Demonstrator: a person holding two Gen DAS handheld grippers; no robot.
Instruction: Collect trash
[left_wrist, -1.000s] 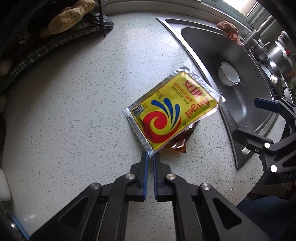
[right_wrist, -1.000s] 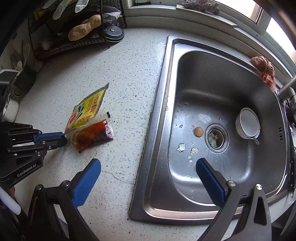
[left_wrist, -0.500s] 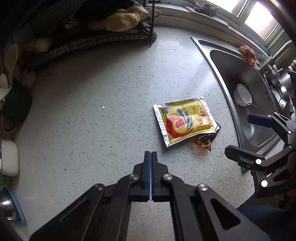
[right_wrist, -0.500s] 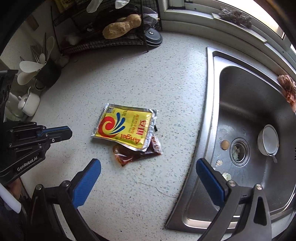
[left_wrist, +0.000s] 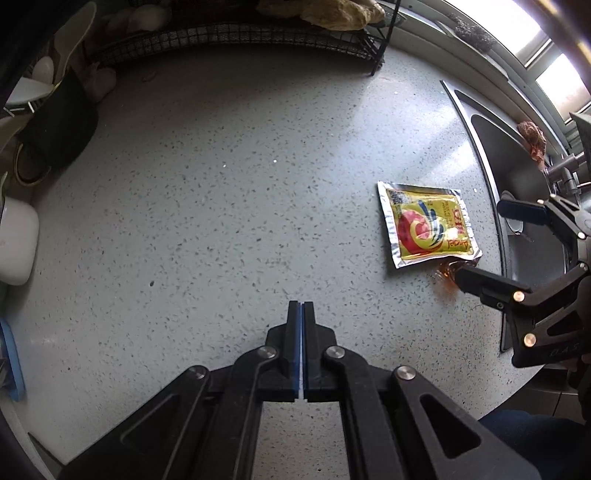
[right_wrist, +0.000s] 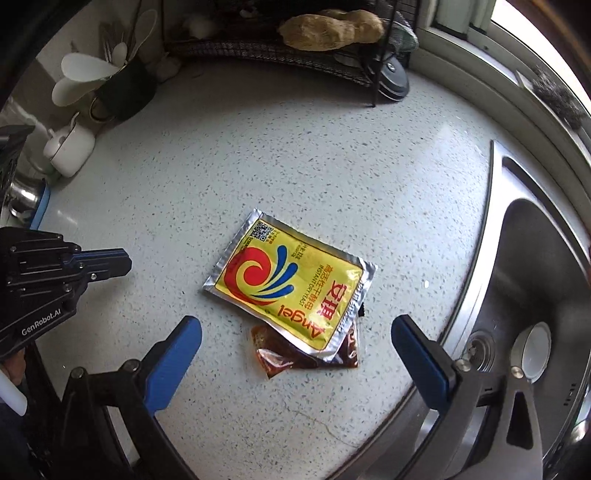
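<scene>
Now your left gripper (left_wrist: 302, 308) has its blue pads pressed together with nothing between them, above bare countertop (left_wrist: 221, 206). Your right gripper (right_wrist: 295, 343) stands wide apart and holds nothing; it hangs over the yellow yeast packet (right_wrist: 291, 282). This packet lies flat on the countertop beside the sink (right_wrist: 535, 266), on top of a brown sauce sachet (right_wrist: 280, 360) that shows from under its near edge.

A pale speckled stone countertop (right_wrist: 295, 155) is lit by daylight from a window (left_wrist: 554, 74) behind it. A steel sink (right_wrist: 535, 258) is set into it, and a black wire rack (right_wrist: 295, 51) is placed at the back.
</scene>
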